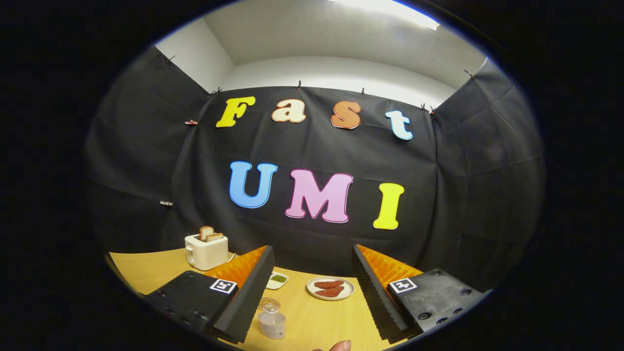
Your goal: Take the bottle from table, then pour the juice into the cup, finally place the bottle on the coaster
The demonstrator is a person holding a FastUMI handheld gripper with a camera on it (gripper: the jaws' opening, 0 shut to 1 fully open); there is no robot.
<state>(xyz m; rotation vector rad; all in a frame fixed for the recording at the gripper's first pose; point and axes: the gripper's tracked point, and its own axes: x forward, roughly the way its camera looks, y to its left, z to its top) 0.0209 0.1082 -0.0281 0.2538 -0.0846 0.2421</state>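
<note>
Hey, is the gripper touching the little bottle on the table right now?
Apart. In the gripper view the gripper is open, and the bottle stands on the table between the fingers, nearer the left one, with bare tabletop showing around it.

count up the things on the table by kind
toaster: 1
plate with food: 1
small dish: 1
bottle: 1
total: 4
The claw is open over the table, gripping nothing.
</note>
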